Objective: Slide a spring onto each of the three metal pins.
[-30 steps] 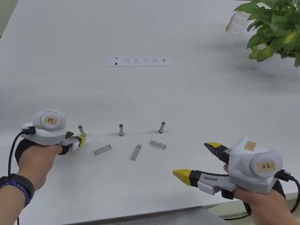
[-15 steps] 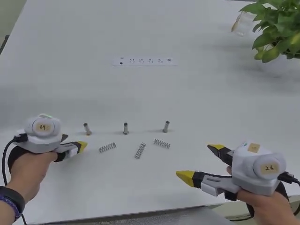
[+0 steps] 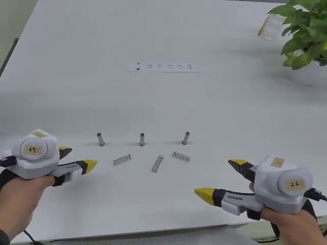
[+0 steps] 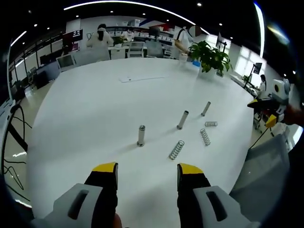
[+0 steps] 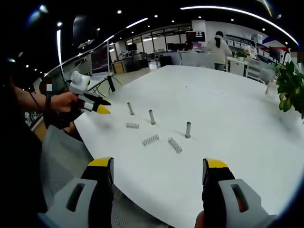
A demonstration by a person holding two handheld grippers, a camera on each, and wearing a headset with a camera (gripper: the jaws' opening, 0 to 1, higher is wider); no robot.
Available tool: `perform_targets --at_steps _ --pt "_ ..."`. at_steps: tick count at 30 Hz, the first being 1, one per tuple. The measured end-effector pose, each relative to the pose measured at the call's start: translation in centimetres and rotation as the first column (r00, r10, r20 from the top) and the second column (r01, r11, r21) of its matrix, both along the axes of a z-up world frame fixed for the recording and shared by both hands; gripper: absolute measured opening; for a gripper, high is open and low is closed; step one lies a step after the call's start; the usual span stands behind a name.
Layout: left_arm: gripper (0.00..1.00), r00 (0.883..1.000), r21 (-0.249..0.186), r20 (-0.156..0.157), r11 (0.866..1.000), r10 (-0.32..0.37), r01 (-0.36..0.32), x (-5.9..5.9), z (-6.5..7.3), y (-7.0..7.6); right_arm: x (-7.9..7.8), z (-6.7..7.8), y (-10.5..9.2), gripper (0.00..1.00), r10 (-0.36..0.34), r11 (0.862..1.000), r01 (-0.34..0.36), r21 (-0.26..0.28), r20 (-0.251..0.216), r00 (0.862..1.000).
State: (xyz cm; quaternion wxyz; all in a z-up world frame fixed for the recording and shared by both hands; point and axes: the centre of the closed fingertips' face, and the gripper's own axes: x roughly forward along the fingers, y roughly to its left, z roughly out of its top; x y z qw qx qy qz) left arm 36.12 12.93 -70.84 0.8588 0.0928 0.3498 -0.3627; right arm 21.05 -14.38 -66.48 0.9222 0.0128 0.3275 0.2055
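1. The three pins [image 3: 142, 139] stand bare on the tabletop [image 3: 163, 102], with the springs [image 3: 157, 163] loose just beside them.
2. The left gripper [image 3: 77, 157], jaws apart and seemingly empty, has backed off the left pin [image 3: 100, 139], so no threading has begun.
3. The right gripper [image 3: 219, 177] hovers with jaws apart.

left gripper [image 3: 77, 156]: white body carrying round label "69", yellow tips showing | right gripper [image 3: 218, 177]: white body carrying label "26", yellow-tipped black jaws, black cable [image 3: 313, 193] trailing
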Motion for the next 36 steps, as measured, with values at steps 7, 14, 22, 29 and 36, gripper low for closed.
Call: perform_targets --at_steps 7,14,22,29,36 --pt "0.53 1.000 -0.023 0.024 1.000 -0.012 0.012 -1.2 1.5 0.7 0.0 -0.1 0.3 0.75 0.007 1.000 -0.007 0.004 -0.001 1.000" --pt "0.56 0.998 -0.019 0.063 1.000 -0.022 0.023 -2.5 3.4 1.8 0.2 -0.1 0.9 0.75 0.024 1.000 -0.024 0.003 0.000 1.000" --pt "0.63 0.995 -0.063 0.096 0.998 -0.002 0.008 -3.5 5.6 2.1 0.5 -0.2 1.2 0.76 0.033 0.999 -0.033 0.005 0.002 0.999" --pt "0.71 0.995 -0.075 0.095 0.997 -0.019 0.026 -4.9 6.0 1.9 0.7 -0.2 1.5 0.75 0.045 0.999 -0.045 0.009 0.002 0.999" --pt "0.74 0.996 -0.080 0.086 0.997 -0.005 0.012 -5.7 6.2 2.4 0.7 -0.4 1.6 0.76 0.050 0.999 -0.050 0.010 -0.003 0.999"
